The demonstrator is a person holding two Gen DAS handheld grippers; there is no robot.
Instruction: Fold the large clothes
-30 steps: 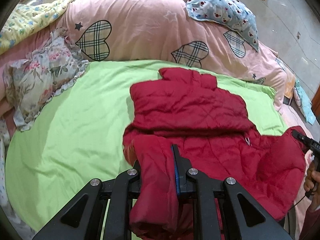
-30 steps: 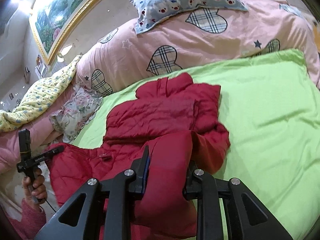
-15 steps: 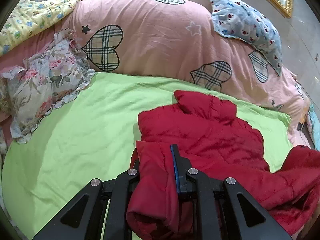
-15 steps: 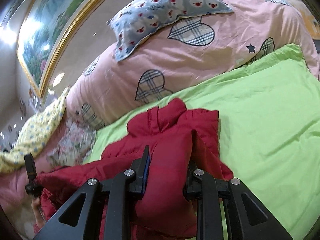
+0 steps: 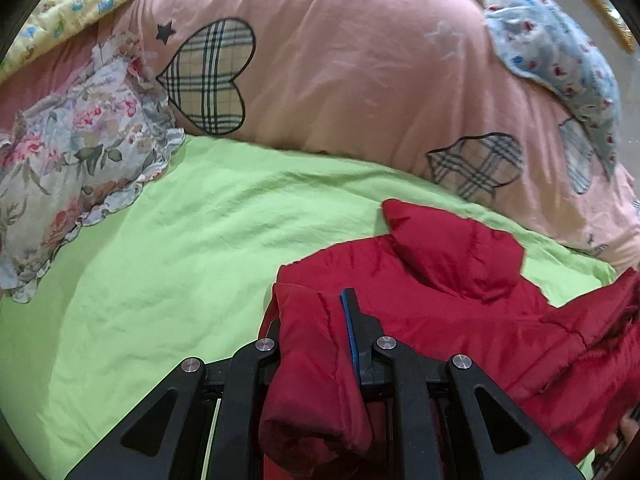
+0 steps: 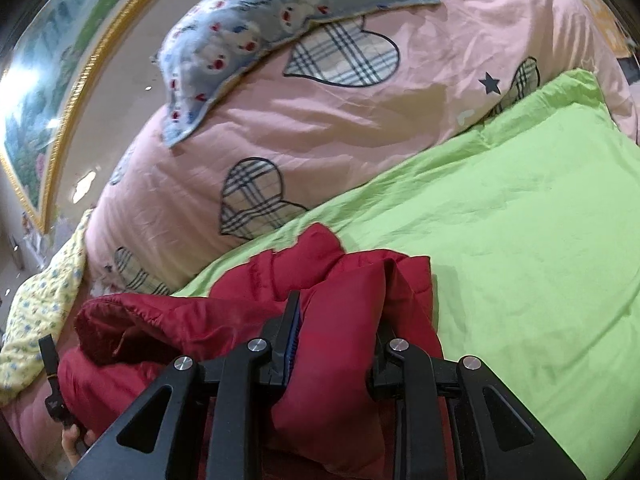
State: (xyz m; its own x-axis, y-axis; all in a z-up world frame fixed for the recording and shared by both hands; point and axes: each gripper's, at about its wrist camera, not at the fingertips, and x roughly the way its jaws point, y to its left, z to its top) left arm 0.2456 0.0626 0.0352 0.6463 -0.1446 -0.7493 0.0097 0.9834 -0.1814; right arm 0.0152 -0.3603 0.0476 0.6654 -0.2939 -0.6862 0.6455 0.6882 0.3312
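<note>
Since a second ago, we have carried the near hem of the red jacket (image 5: 460,312) away from us, toward the far end of the bed, so the lower half now lies doubled over the upper half and only the collar pokes out beyond the fold. By our reading, the bottom-to-top fold is almost laid and mostly needs setting down and letting go.

Our left claw (image 5: 316,320) pinches a thick roll of the jacket's padded fabric between its pads. Our right claw (image 6: 338,316) does the same on a fatter bunch of the same hem. Both sit low over the green sheet (image 5: 168,264).

We see the jacket as puffy and quilted, with stitched seams and a smooth, faintly shiny shell; it holds soft rounded bulges rather than sharp creases, so we judge the fold may spring back a little. Its stand-up collar makes a blunt peak at the far edge. It lies on the sheet, which is thin and finely wrinkled. Beyond it rises a plump pink quilt (image 5: 340,72) with plaid hearts, a frilled floral pillow (image 5: 72,152) at the far left, and a blue pillow (image 6: 280,8) on top.
</note>
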